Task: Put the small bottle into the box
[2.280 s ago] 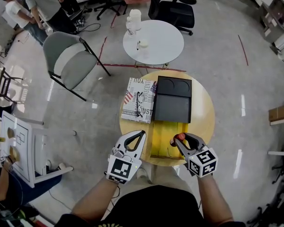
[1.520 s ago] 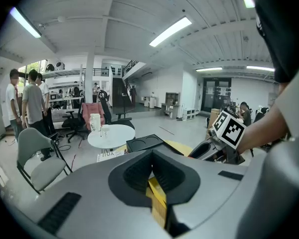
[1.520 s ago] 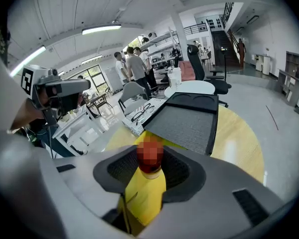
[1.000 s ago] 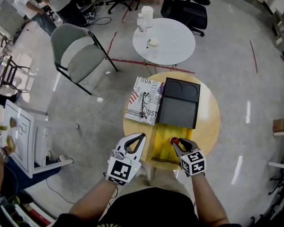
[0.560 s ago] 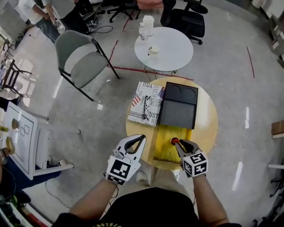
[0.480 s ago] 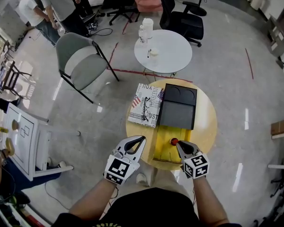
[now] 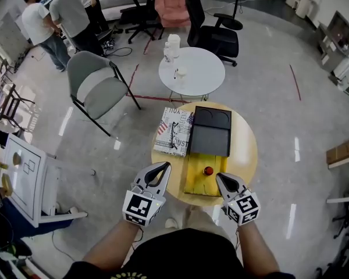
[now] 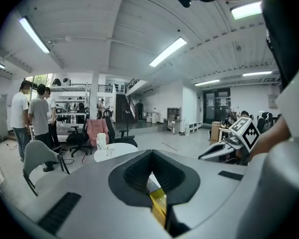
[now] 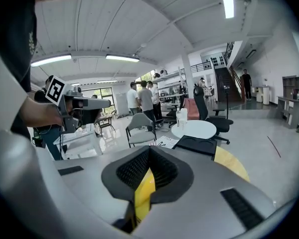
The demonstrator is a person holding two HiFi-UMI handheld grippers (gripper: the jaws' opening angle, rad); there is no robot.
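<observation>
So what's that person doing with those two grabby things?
A person holds a gripper in each hand at the near edge of the round table. The small red-capped bottle sits inside the yellow box. The left gripper and right gripper both have their jaws shut on nothing, so the job looks done.

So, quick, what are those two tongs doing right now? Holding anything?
Left tongs: closed, holding nothing.
Right tongs: closed, holding nothing.

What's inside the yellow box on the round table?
A small red-capped bottle sits in the yellow box. A black lid covers its far end, hiding anything there.
</observation>
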